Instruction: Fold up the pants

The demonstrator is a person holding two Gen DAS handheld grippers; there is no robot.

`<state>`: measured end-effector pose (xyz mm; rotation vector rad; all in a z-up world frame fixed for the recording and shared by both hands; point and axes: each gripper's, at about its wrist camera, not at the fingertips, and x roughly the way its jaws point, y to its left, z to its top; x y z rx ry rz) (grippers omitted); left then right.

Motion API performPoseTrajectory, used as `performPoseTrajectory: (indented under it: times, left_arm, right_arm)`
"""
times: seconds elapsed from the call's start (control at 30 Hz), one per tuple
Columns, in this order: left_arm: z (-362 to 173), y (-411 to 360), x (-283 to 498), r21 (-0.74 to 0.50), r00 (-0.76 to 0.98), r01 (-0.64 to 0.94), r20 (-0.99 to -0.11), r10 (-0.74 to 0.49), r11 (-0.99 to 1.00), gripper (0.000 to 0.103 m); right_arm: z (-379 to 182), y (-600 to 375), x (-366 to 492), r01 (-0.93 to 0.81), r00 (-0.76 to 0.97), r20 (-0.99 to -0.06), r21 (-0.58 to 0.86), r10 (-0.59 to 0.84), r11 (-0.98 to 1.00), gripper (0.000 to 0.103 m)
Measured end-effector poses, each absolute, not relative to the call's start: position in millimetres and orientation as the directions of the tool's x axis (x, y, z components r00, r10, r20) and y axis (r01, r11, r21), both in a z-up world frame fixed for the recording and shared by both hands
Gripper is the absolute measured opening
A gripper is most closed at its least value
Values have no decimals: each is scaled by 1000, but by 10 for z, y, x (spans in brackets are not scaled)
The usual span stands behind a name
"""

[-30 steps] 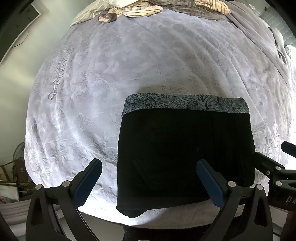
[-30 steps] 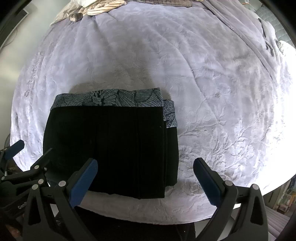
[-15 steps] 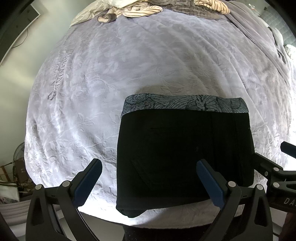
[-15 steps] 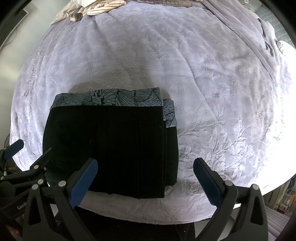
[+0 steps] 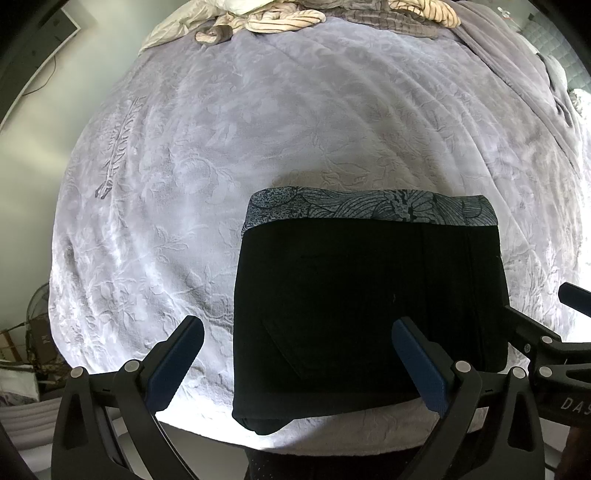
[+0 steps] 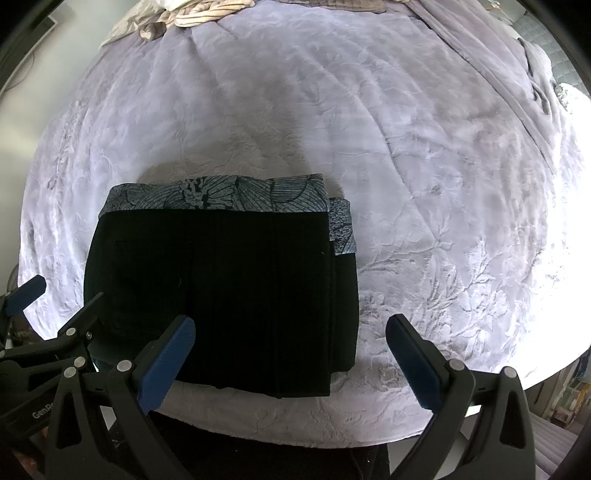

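Note:
The black pants (image 5: 369, 306) lie folded into a compact rectangle near the front edge of the bed, with a grey leaf-patterned waistband (image 5: 369, 210) along the far side. They also show in the right wrist view (image 6: 221, 295), where a lower layer sticks out at the right edge. My left gripper (image 5: 295, 362) is open and empty, held above the pants' front left part. My right gripper (image 6: 291, 354) is open and empty, above the pants' front right part. Each gripper shows at the edge of the other's view.
The bed is covered by a pale lilac embossed blanket (image 5: 258, 129). A heap of striped and beige laundry (image 5: 295, 14) lies at the far end. A grey blanket (image 6: 498, 74) runs along the right side. The bed's front edge (image 6: 295, 428) is just below the pants.

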<state>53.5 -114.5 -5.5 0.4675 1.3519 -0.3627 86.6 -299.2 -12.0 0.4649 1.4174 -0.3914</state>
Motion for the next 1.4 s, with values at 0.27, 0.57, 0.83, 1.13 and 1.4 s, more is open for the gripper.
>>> performPoseTrajectory:
  times: [0.27,0.57,0.83,1.13,1.4]
  left_arm:
    - [-71,-1139,560,111,181,510,-983,20,853,102]
    - [-83,-1145,553,117,182,513,-983,26,851,102]
    - [-98,-1141,544,122,184,515,-983,30,849,102]
    - [-98,-1142,545,121,183,515,-983,29,849,102]
    - [-98,-1147,546,120,181,514,-983,29,849,102]
  right_arm:
    - [-122,-2987,879,519,114,-993,75,18,851,103]
    - [-122,-2989,882,519,114,-993,75,18,851,103]
    - [-127,-2989,884,520,114,-993,75,19,851,103]
    - [-128,-2986,884,520,113,-993,75,19,851,103]
    - [-126,-2990,883,519,113,-993,75,19,851,103]
